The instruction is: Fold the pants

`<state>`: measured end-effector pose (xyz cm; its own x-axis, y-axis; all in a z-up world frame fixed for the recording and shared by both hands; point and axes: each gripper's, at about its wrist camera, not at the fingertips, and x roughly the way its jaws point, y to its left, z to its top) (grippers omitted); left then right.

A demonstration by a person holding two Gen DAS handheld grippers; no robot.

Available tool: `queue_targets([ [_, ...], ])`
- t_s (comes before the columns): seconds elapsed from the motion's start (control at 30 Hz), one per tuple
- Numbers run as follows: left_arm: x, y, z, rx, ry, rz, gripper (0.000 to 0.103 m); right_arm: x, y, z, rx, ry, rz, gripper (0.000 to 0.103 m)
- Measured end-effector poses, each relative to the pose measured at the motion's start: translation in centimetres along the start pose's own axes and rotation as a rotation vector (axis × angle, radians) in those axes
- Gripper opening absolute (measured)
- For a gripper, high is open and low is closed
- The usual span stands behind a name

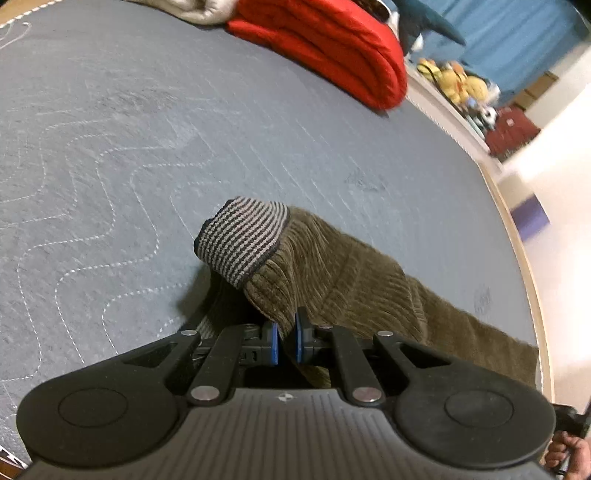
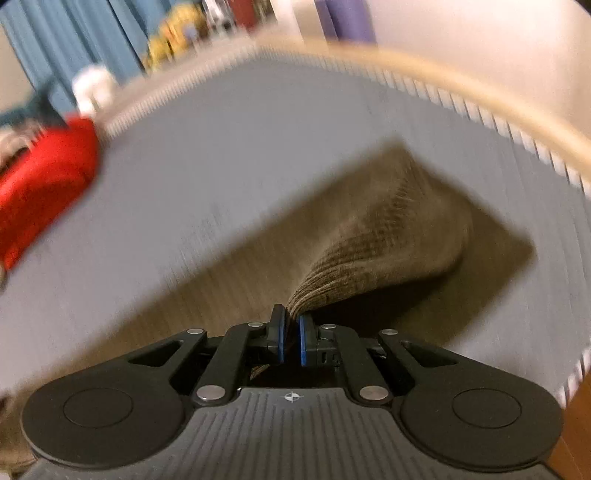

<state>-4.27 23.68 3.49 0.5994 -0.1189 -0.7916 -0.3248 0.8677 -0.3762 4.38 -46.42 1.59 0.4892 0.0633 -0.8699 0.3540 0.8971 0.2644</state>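
Observation:
Olive-brown corduroy pants with a grey-and-black striped knit cuff lie on a grey quilted mat. My left gripper is shut on the corduroy just behind the cuff and holds that end lifted off the mat. In the right wrist view, my right gripper is shut on a bunched edge of the same pants, raised above the mat. That view is blurred by motion. The rest of the pants trails flat on the mat below both grippers.
A folded red quilted garment lies at the mat's far edge, also in the right wrist view. A beige cloth is beside it. The mat's tan rim runs along the right, with a shelf of toys beyond.

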Motion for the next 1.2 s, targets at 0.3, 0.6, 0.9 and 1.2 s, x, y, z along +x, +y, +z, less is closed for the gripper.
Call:
queue_targets([
  [0.3,-1.4,0.6,1.1,-0.076,-0.14,0.207,0.066,-1.5,-6.2,3.2,0.184,-0.116,-0.021,0.035],
  [0.6,-1.4,-4.9,0.8,0.14,-0.242,0.296,0.066,2.1,-13.5,5.6,0.414,-0.104,-0.079,0.044],
  [0.9,2.3,-13.1,-0.1,0.384,-0.288,0.195,0.066,6.6,-14.0,7.1,0.318,-0.095,-0.083,0.042],
  [1.2,7.2,-14.7,-0.1,0.443,-0.157,0.164,0.066,-0.2,-11.1,6.9,0.213,-0.379,-0.161,0.01],
])
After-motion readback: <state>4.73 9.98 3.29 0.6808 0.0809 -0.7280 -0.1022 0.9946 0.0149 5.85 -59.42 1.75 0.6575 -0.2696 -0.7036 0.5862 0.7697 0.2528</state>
